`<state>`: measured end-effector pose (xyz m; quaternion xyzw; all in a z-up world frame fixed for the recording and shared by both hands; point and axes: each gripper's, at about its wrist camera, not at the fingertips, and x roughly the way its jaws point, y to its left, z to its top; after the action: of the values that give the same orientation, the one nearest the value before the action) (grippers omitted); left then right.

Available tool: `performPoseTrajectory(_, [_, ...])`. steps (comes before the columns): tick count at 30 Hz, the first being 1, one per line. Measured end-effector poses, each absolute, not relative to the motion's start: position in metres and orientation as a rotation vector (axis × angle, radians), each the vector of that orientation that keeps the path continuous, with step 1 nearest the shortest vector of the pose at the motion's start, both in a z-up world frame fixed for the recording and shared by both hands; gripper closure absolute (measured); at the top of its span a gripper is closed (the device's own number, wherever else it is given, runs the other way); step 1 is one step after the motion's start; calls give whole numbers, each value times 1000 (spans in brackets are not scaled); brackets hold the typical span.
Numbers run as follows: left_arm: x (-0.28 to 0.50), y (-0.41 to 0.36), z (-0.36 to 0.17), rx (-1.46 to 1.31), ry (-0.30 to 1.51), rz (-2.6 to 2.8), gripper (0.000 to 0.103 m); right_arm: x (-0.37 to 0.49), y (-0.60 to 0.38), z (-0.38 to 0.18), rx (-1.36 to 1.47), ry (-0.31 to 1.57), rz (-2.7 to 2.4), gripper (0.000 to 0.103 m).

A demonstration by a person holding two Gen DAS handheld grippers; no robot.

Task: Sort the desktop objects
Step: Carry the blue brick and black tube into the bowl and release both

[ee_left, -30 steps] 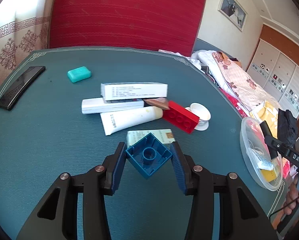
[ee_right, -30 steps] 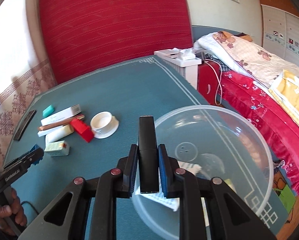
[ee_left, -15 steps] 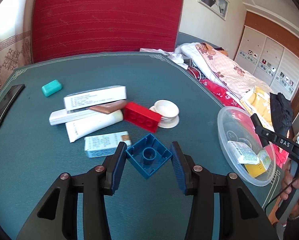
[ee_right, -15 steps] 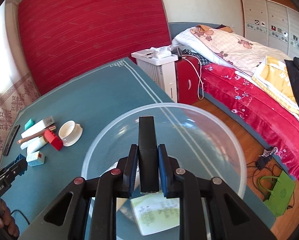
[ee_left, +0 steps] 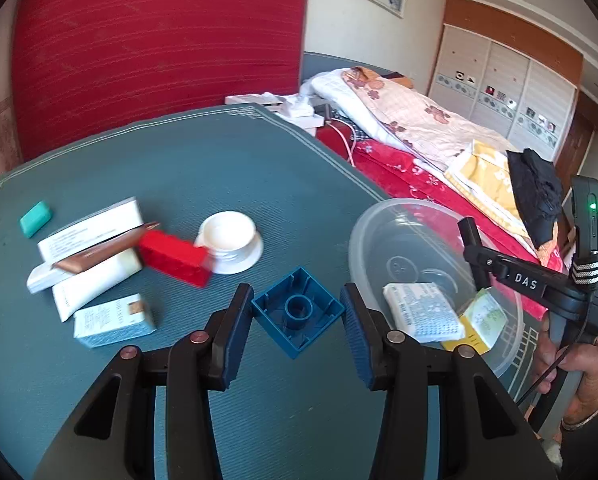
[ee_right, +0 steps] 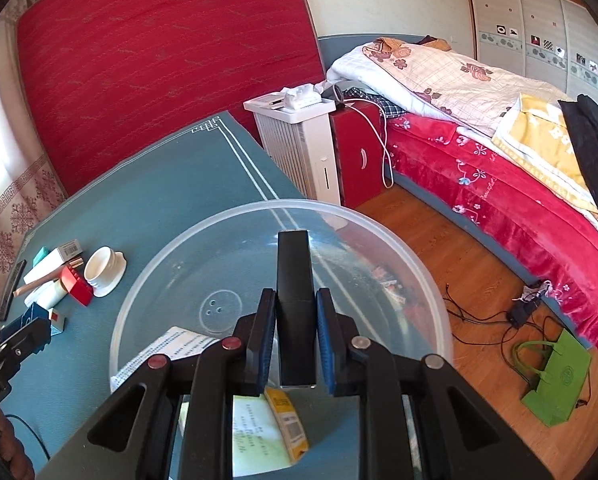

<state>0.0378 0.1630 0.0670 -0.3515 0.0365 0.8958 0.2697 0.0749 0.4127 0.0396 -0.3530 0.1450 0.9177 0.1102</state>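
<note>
Packets lie in the clear bowl point(ee_left: 383, 220). Left gripper point(ee_left: 297, 312) clamps a blue brick point(ee_left: 297, 312); right gripper point(ee_right: 297, 330) clamps a black bar point(ee_right: 295, 280); boxes, tube, red brick point(ee_left: 175, 257) remain unsorted.

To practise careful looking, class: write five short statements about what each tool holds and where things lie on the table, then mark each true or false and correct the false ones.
1. The left tool holds a blue brick. True.
2. The right tool stands open and empty. False: it is shut on a flat black block.
3. The clear plastic bowl is empty. False: a white packet and a yellow packet lie in it.
4. The red brick lies on the table beside the white cup. True.
5. The teal eraser is inside the bowl. False: it lies on the table, far from the bowl.
</note>
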Motion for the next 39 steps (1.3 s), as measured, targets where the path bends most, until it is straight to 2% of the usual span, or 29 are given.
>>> performPoseTrajectory(14, [32,233,71,-894,207,2309,55,80,426,27,-1087,480,2702,80])
performPoseTrajectory(23, [23,251,62,-910,178,2255,55,77,423,23,-1115,457,2711,79])
performPoseTrajectory(25, [20,252,61,-916,157,2246,55,76,423,24,-1115,457,2712,75])
performPoseTrajectory(27, [18,253,59,-922,142,2231,54,76,423,24,-1117,458,2713,66])
performPoseTrajectory(29, [17,256,58,-932,135,2209,45,76,423,24,-1120,461,2715,62])
performPoseTrajectory(30, [18,256,58,-926,131,2203,37,76,422,25,-1120,460,2717,58])
performPoseTrajectory(31, [20,255,59,-911,126,2204,34,77,422,25,-1117,456,2720,56])
performPoseTrajectory(35, [25,252,60,-884,139,2208,34,78,418,30,-1089,460,2736,33])
performPoseTrajectory(39, [25,247,60,-892,144,2232,34,80,415,33,-1074,456,2744,30])
